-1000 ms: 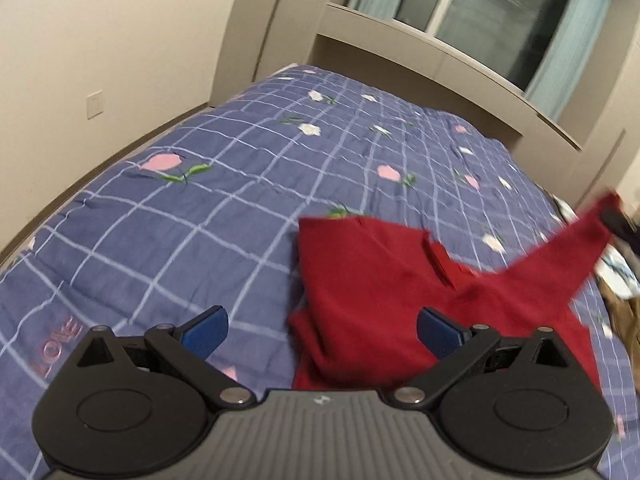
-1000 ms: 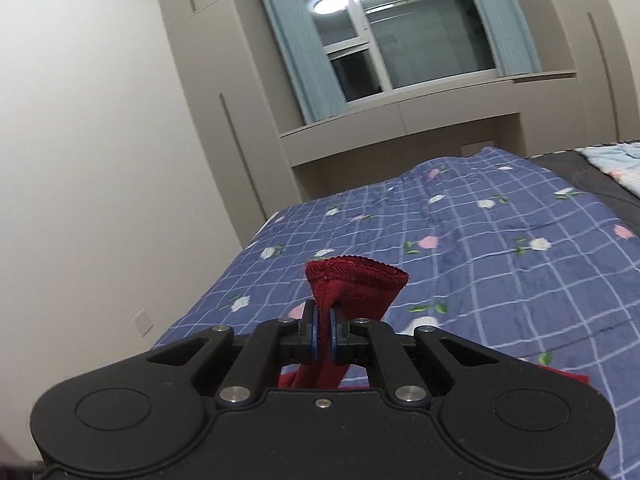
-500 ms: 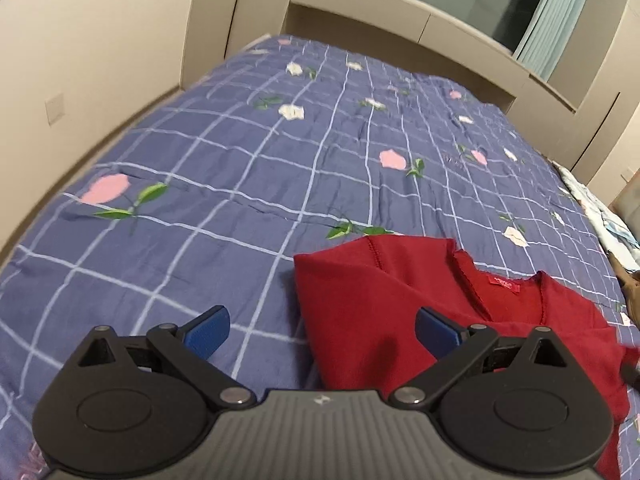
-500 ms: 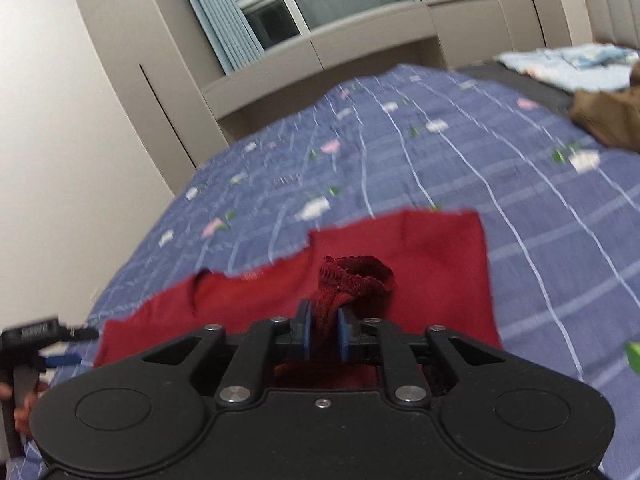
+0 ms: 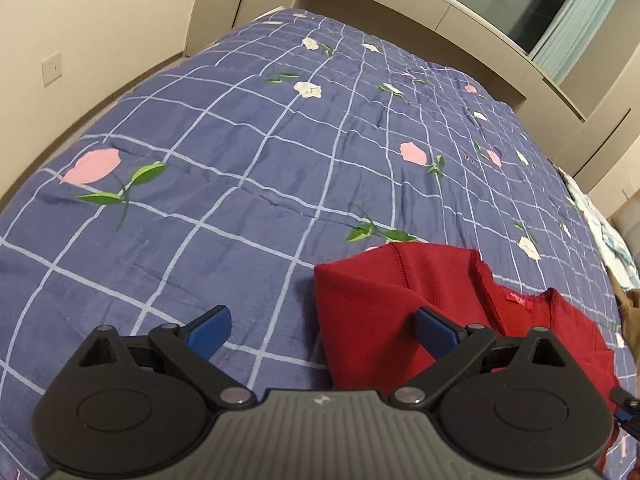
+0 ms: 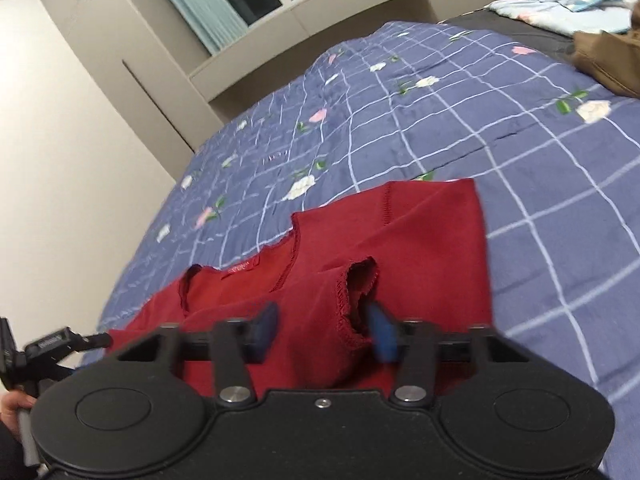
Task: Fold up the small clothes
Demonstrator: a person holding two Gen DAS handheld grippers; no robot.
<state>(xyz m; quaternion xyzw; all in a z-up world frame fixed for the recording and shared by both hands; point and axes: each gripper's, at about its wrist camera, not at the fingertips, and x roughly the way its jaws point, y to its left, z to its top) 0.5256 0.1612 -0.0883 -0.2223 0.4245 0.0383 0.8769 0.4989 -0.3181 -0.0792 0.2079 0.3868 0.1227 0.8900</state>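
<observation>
A small red knit top [image 5: 400,300] lies on the blue checked bedspread [image 5: 240,152], neckline up with a red label. In the right wrist view the red top [image 6: 420,232] has a sleeve folded across its body, the cuff [image 6: 356,292] lying open on it. My left gripper [image 5: 324,328] is open and empty, its right finger over the top's left edge. My right gripper [image 6: 324,328] is open, its fingers on either side of the sleeve cuff, no longer pinching it. The left gripper [image 6: 52,344] also shows at the left edge there.
A brown garment [image 6: 608,60] and a pale blue patterned cloth [image 6: 560,8] lie at the bed's far right. The beige wall with a socket [image 5: 52,68] runs along the bed's left side. Cabinets and a window stand beyond the bed.
My right gripper carried the sleeve down over the top's body and has opened, letting the cuff go. My left gripper stayed open and shifted closer to the top's left edge.
</observation>
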